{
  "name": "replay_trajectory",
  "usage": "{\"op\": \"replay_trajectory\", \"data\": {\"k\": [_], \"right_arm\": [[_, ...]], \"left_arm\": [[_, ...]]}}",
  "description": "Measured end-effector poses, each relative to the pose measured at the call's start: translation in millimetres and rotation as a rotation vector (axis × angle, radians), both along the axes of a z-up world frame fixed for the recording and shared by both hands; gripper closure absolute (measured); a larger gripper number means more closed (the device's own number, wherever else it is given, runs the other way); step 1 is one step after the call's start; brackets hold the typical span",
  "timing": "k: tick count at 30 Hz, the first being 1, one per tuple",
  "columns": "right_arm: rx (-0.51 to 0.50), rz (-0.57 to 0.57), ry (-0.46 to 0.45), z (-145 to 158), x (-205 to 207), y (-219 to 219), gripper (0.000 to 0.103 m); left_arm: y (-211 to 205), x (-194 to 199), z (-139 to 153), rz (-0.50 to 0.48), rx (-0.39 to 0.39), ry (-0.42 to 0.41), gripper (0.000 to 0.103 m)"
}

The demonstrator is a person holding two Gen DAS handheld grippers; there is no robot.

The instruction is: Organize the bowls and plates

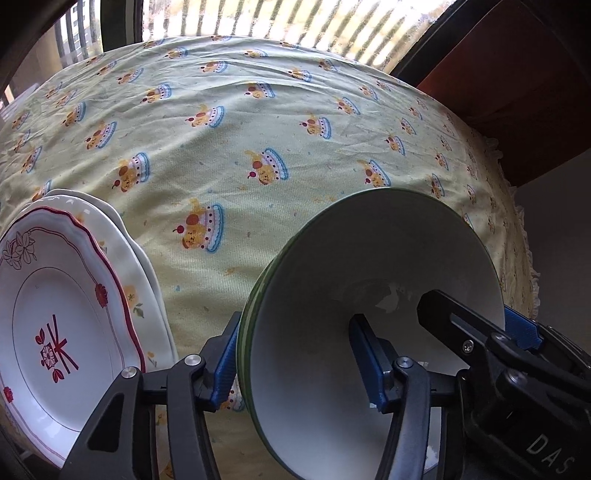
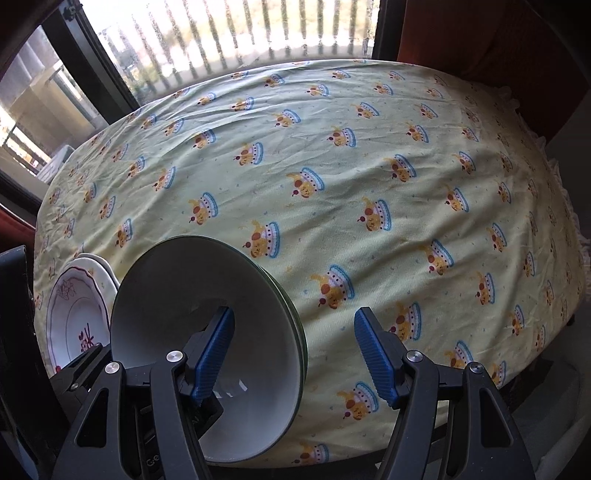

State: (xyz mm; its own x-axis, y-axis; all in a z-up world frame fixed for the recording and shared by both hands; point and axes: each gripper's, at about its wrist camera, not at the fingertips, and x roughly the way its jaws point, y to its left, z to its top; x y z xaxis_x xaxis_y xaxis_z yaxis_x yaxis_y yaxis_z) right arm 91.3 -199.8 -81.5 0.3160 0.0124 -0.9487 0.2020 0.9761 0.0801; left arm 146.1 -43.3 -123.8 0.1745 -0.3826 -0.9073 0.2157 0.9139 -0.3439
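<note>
Left-wrist view had the white ceramic bowl with the green rim [image 1: 369, 306] front and centre, tilted toward the lens at the near edge of the table, and what looked like further green rims were tucked just behind it, so the bowls seemed nested already. The left gripper [image 1: 301, 363] straddled the bowl's near wall, one blue pad outside, one inside, with a gap showing at the inner pad; I judged it released rather than clenched. The right gripper [image 2: 308, 356] sat with one finger inside the bowl and the other out over the cloth, jaws wide, grasping nothing. Just beside the bowl, to its left, the white scalloped plate with red trim and flower print [image 1: 62, 314] lay on at least one more plate. So both stacks looked formed; only letting go and perhaps squaring up seemed left. Beyond them, the pale yellow tablecloth printed with cakes [image 1: 258, 110] ran bare to the window [image 2: 229, 33], but the near table edge was close under both stacks.
</note>
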Motion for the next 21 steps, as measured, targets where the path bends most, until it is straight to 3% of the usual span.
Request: {"op": "replay_trajectory", "data": {"k": [7,21], "right_arm": [[-0.005,-0.070,0.013,-2,-5,7,0.032],[0.080,-0.050,0.017,-18,0,-8,0.032]], "left_arm": [[1,2,-1,-0.063,-0.038,0.000,0.049],[-3,-3,2,-0.003,0.007,-0.006,0.048]]}}
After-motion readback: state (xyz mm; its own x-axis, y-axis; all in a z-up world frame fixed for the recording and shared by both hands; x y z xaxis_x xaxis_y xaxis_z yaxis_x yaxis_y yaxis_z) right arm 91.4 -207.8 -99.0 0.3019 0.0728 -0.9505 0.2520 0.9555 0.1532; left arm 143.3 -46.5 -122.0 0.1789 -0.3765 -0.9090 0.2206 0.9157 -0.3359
